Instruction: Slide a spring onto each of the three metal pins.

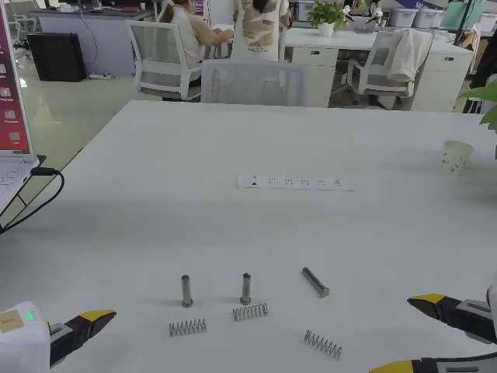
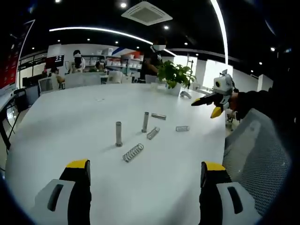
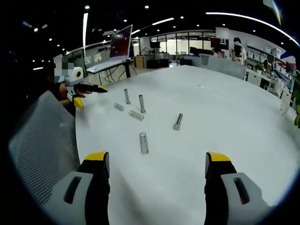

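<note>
Two metal pins stand upright on the white table, the left pin and the middle pin. A third pin lies flat to their right. Three loose springs lie in front of them: the left spring, the middle spring and the right spring. My left gripper sits at the near left edge, open and empty. Over at the near right, my right gripper is also open with nothing between its jaws. The right spring lies closest ahead of it.
A white power strip lies mid-table and a paper cup stands far right. A laptop with a black cable is at the left edge. A mesh chair and seated people are beyond the table.
</note>
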Motion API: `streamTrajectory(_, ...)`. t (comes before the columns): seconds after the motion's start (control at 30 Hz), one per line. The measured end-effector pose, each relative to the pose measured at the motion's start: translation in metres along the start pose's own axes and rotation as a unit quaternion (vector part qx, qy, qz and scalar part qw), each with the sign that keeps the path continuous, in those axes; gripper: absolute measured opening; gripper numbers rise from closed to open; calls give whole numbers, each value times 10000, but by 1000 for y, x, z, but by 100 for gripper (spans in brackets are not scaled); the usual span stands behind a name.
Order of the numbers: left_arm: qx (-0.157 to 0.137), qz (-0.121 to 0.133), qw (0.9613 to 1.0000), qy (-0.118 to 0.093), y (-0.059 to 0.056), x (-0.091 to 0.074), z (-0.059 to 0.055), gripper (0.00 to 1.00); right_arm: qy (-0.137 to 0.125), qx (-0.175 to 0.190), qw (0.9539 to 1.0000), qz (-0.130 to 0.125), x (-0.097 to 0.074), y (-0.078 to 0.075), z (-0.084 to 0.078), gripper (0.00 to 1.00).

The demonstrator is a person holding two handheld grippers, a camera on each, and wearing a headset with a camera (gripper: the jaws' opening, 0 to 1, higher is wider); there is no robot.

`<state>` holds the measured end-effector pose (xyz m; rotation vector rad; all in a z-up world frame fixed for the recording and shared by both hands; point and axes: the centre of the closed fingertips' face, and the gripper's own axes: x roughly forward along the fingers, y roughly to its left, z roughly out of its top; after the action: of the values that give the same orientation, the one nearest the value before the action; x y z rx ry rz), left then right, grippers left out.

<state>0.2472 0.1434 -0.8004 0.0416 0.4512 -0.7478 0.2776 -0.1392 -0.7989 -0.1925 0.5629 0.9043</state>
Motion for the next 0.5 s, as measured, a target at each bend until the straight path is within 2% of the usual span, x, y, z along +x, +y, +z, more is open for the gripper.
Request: streamTrajectory(0.5,-11,60,10000,-30,0,-1,2,95,-58,26,10000,-3,0,-1,2,83)
